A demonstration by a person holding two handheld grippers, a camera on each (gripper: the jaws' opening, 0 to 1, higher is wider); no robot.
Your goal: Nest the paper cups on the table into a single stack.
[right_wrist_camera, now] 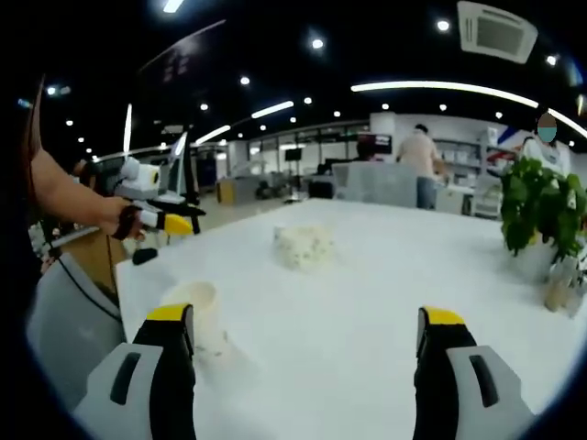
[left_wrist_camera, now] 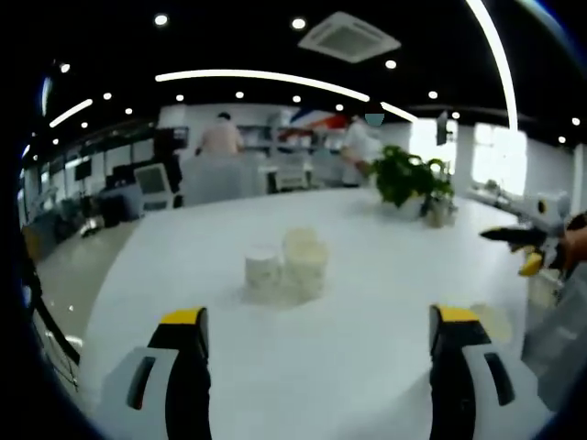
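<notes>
A small cluster of pale paper cups [left_wrist_camera: 286,262] stands on the white table [left_wrist_camera: 367,367], well ahead of my left gripper [left_wrist_camera: 319,317]. Its jaws are wide apart with nothing between them. In the right gripper view the same cluster [right_wrist_camera: 303,246] sits blurred, further down the table. A single cup [right_wrist_camera: 194,313] stands close by my right gripper's left jaw. My right gripper [right_wrist_camera: 307,317] is open and empty. Each gripper also appears in the other's view: the right one [left_wrist_camera: 518,240] at the table's right edge, the left one [right_wrist_camera: 170,221] held by a hand.
A potted plant [left_wrist_camera: 408,177] [right_wrist_camera: 541,213] with a small jar [left_wrist_camera: 438,213] beside it stands on the table's far side. The table's edge [right_wrist_camera: 138,275] runs close on the left. People, desks and monitors fill the room behind.
</notes>
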